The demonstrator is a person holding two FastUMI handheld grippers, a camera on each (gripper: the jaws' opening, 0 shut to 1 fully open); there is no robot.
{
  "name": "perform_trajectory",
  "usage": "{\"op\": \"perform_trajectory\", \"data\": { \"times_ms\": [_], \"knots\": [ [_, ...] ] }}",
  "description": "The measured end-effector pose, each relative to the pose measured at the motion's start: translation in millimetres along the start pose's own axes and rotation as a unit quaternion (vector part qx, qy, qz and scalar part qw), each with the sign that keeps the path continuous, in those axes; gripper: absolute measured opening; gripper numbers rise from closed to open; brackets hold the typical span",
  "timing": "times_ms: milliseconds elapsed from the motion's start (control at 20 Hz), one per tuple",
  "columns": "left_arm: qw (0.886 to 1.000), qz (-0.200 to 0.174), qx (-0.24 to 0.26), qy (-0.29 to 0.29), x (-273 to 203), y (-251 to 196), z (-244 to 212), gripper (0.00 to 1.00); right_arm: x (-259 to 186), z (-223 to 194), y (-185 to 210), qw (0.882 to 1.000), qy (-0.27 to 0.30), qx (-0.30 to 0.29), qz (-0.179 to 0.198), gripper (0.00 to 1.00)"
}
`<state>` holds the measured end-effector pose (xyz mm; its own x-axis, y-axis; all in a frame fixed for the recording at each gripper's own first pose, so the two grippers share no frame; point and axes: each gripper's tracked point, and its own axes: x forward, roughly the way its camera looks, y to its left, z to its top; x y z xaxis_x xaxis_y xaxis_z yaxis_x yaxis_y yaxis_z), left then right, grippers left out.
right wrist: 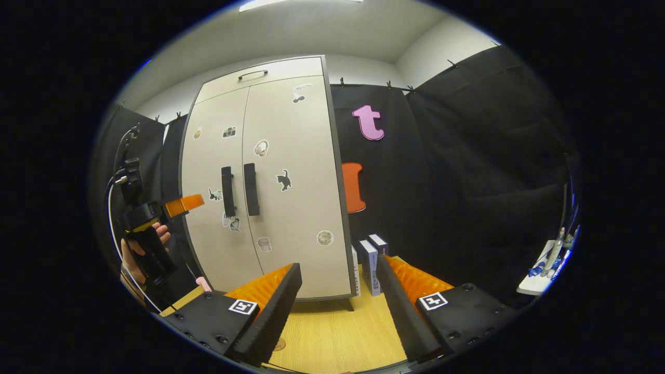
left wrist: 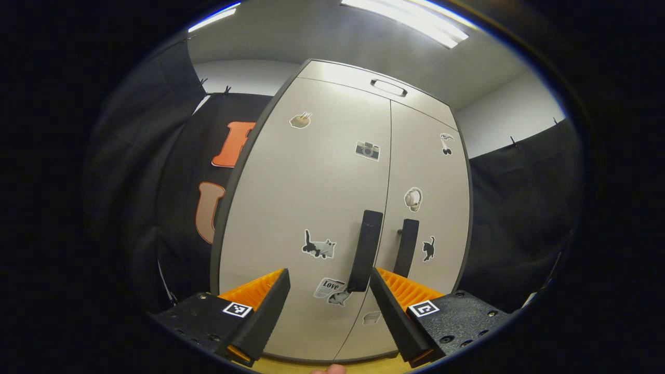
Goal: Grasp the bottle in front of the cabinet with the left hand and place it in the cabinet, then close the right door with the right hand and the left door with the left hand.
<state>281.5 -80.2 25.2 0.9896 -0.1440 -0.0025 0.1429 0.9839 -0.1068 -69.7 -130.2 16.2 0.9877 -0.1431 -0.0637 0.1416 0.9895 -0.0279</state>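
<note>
Apparently both doors of the cabinet [left wrist: 332, 208] are shut, so little of the task seems left undone; the risks are small ones. In the left gripper view the left claw [left wrist: 330, 301] is held wide open and empty, close before the cabinet, with the left door handle [left wrist: 365, 250] seen just between its fingers. If the claw is drawn away carelessly, that handle could be caught by a finger and the left door [left wrist: 311, 208] pulled ajar again. The right door handle [left wrist: 406, 248] stands just beside the left one, so it too could be brushed.

In the right gripper view the right claw [right wrist: 337, 306] is likewise spread open and holds nothing, farther back from the cabinet, over the wooden surface [right wrist: 332, 332]. The small boxes [right wrist: 370, 265] standing at the cabinet's right foot could be knocked over by a low sweep.

The bottle is judged to be inside the cabinet, behind the doors; whether it stands upright there cannot be told, and a door left unlatched could swing open.
</note>
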Motion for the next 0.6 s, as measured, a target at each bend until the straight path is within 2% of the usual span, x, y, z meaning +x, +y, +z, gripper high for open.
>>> {"op": "perform_trajectory", "data": {
  "times_ms": [200,600],
  "knots": [
    [1.000,0.009,0.024,-0.001,-39,14,4,0.94,1,-2,20,1.000,0.000,0.002,0.022,0.97],
    [1.000,0.009,0.028,-0.004,-109,23,3,0.95,-2,-2,66,0.998,-0.017,-0.005,0.065,0.97]
  ]
}}
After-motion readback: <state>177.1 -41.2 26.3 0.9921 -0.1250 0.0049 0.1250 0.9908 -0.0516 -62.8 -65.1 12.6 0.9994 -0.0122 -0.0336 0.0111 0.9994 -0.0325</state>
